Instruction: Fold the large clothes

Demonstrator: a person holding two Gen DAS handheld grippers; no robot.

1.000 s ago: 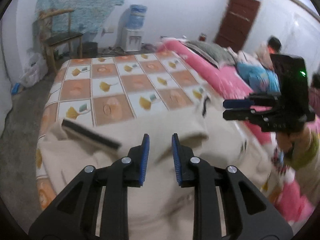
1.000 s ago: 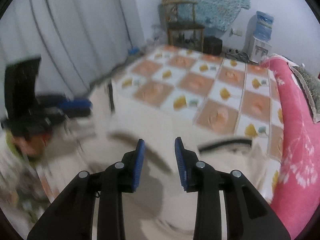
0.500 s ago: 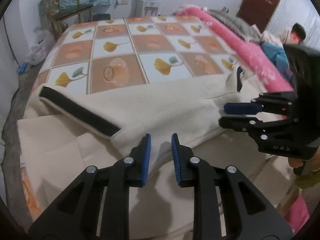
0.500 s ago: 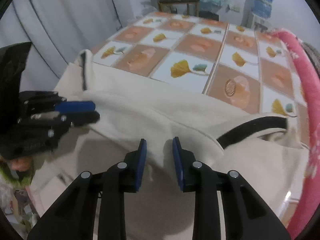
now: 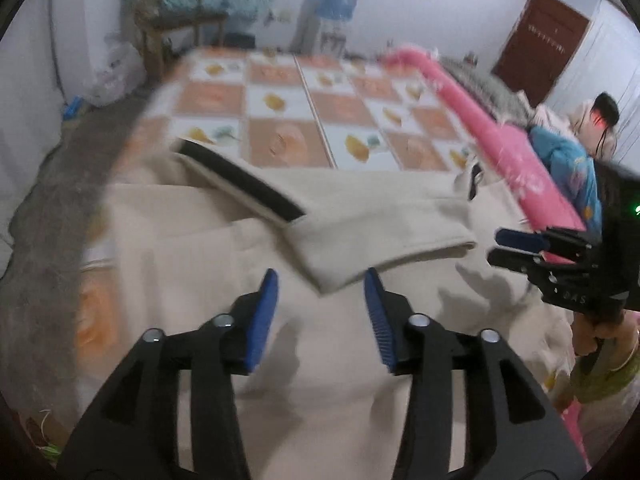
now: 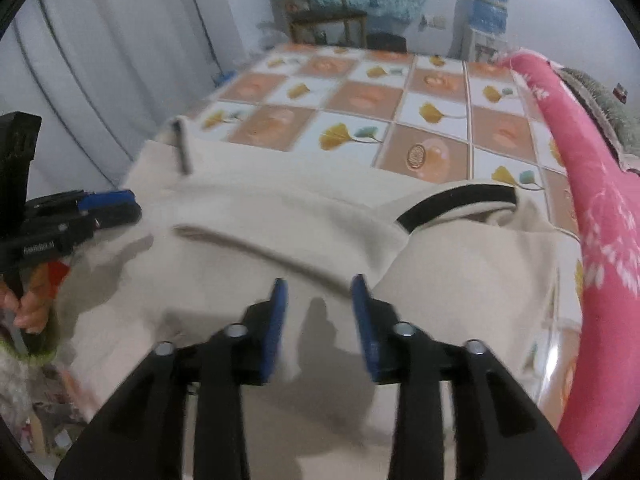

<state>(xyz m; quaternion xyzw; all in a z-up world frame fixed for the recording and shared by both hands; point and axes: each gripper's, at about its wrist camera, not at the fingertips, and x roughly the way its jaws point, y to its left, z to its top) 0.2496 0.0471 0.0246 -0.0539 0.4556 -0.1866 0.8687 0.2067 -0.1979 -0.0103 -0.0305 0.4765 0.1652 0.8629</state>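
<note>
Left wrist view shows us the left gripper with its jaws apart; they have just been opening, and they press on nothing, though the folded edge of the cream garment lies just in front of them. The garment is spread over the near part of the bed, which has a checked cover, and its black band lies toward the left edge. The right gripper hovers near the right edge, beside the pink blanket. In the right wrist view the right gripper has also just been opening its jaws, over the cloth, holding nothing.
</note>
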